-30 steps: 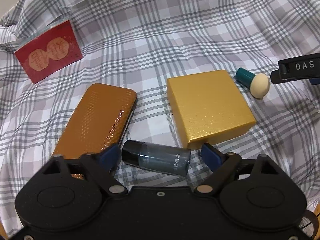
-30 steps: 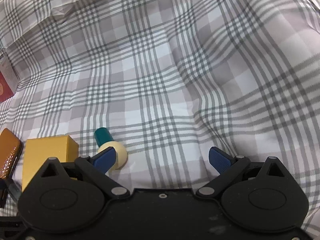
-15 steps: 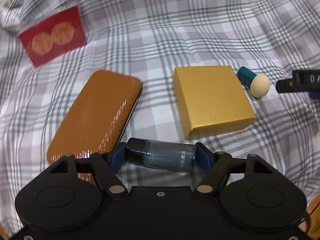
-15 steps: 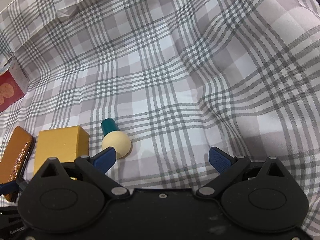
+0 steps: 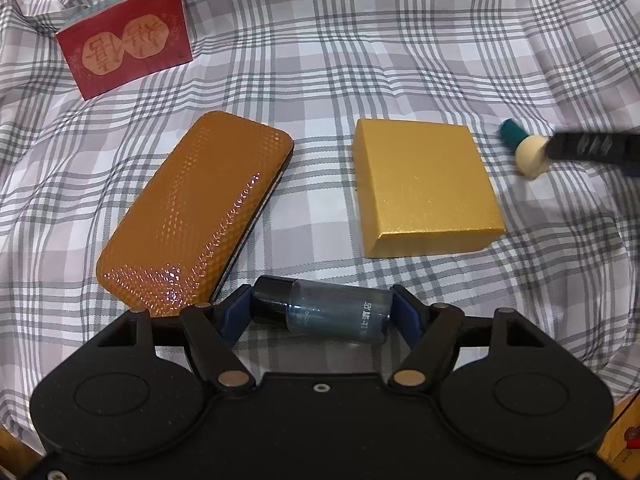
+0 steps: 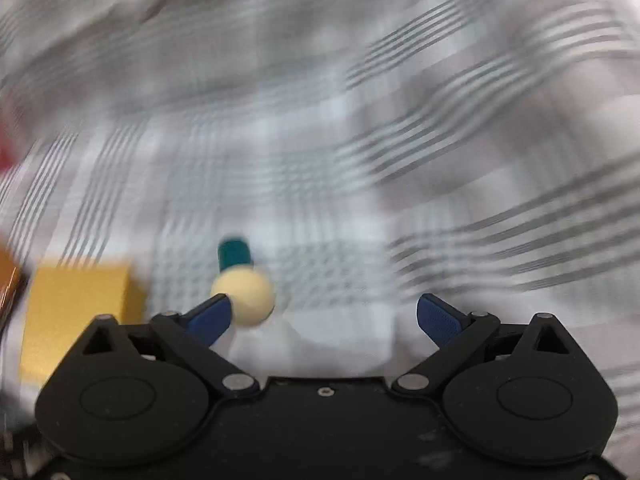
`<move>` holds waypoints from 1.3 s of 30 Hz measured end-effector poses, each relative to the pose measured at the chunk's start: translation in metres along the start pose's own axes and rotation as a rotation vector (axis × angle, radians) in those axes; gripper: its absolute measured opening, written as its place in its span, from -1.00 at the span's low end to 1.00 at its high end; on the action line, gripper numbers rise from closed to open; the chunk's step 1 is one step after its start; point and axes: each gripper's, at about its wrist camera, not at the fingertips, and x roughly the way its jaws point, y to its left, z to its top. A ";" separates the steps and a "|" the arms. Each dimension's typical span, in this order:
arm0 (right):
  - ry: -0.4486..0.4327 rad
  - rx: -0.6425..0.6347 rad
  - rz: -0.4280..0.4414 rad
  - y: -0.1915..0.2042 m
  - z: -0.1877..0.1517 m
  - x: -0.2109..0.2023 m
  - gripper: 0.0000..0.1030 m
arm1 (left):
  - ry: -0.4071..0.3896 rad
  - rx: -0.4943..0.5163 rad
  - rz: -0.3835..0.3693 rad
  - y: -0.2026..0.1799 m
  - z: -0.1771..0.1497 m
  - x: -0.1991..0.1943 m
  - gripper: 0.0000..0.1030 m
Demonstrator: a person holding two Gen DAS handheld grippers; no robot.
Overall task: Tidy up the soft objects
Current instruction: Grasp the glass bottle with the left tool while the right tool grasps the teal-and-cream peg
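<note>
My left gripper [image 5: 322,312] is shut on a small dark-blue translucent bottle [image 5: 326,308] with a black cap, lying crosswise between the blue pads just above the plaid cloth [image 5: 328,60]. Beyond it lie a glossy orange-brown case [image 5: 192,216] on the left and a gold box [image 5: 426,186] on the right. A cream sponge puff with a teal handle [image 5: 524,148] lies right of the box, partly covered by my other gripper's black finger. In the blurred right wrist view my right gripper [image 6: 324,316] stands open, the puff [image 6: 244,292] just inside its left finger.
A red booklet with a gold emblem [image 5: 124,38] lies at the far left on the cloth. The gold box [image 6: 80,304] sits left of the right gripper. The cloth rises in folds around the edges. A wooden edge [image 5: 624,428] shows at the lower right.
My left gripper has closed on the bottle, which lay loose between open fingers before. The right gripper has shifted left, bringing the puff from behind its left finger to just inside it.
</note>
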 end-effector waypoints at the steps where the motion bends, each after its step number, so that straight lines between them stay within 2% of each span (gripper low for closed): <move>1: -0.019 0.022 -0.004 -0.004 0.002 -0.004 0.93 | 0.001 0.002 0.002 0.000 0.000 0.000 0.34; 3: -0.009 0.051 0.069 -0.012 0.006 -0.005 0.92 | 0.002 0.005 0.004 -0.001 0.001 0.000 0.34; 5: 0.047 0.073 0.121 -0.016 0.009 0.003 0.91 | 0.005 -0.002 0.004 0.000 0.001 -0.001 0.34; 12: 0.154 0.132 0.169 -0.019 -0.003 0.021 0.89 | 0.001 -0.014 0.008 0.002 -0.002 -0.003 0.34; 15: 0.167 0.113 0.144 -0.012 -0.007 0.026 0.75 | -0.001 -0.009 0.005 0.002 -0.002 -0.004 0.34; 19: 0.147 0.085 0.161 -0.008 -0.006 0.026 0.75 | 0.001 -0.019 -0.010 0.003 -0.001 -0.006 0.34; 22: 0.132 0.043 0.161 -0.006 -0.001 0.027 0.67 | 0.002 -0.022 -0.013 0.002 -0.002 -0.006 0.34; 35: 0.034 -0.143 0.252 0.033 0.027 0.047 0.68 | 0.014 -0.044 -0.025 0.002 -0.001 -0.003 0.34; 39: 0.073 -0.129 0.288 0.035 0.034 0.057 0.68 | 0.015 -0.050 -0.023 0.003 -0.001 -0.003 0.34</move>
